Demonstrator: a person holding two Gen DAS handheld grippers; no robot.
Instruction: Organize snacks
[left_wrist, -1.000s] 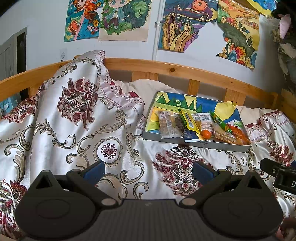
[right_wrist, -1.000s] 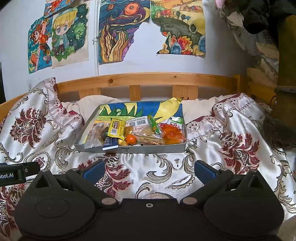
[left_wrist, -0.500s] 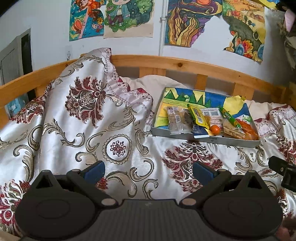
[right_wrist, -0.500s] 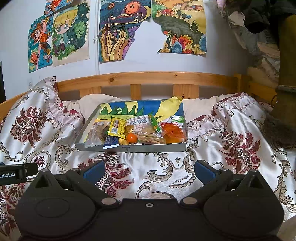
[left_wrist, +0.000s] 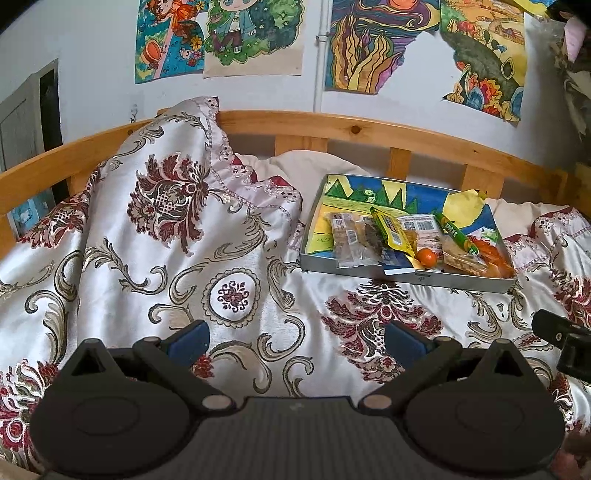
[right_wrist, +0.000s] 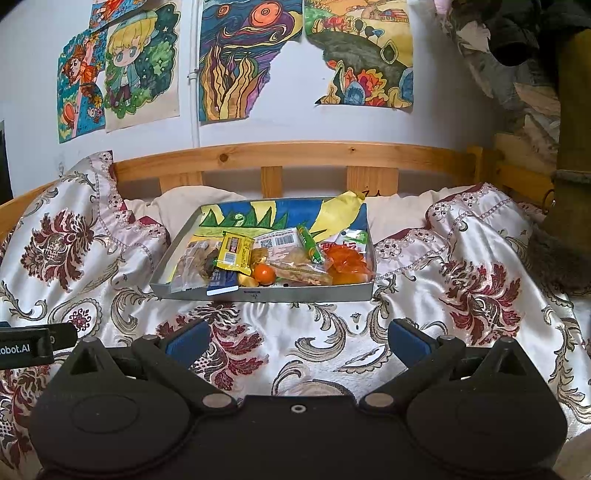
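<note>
Setting: a home bedroom was shown.
Bed: a wooden slatted bed rail (right_wrist: 295, 155) was seen along the wall, with a satin floral bedspread (left_wrist: 177, 251) draped over it and a cream pillow (right_wrist: 192, 203) tucked behind.
Walls: hand-coloured drawings (right_wrist: 251, 59) were pinned to a white wall (left_wrist: 92, 55).
Clothing: garments (right_wrist: 517, 55) were seen hanging at the right.
Domestic detail: a shallow tray (right_wrist: 266, 294) of packaged snacks was set on the bedspread.

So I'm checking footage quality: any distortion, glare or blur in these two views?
Left wrist view: fisheye bends the wooden bed rail into an arc; satin bedspread shows soft sheen. Right wrist view: same curvature, snack tray sharp, corners darkened.
</note>
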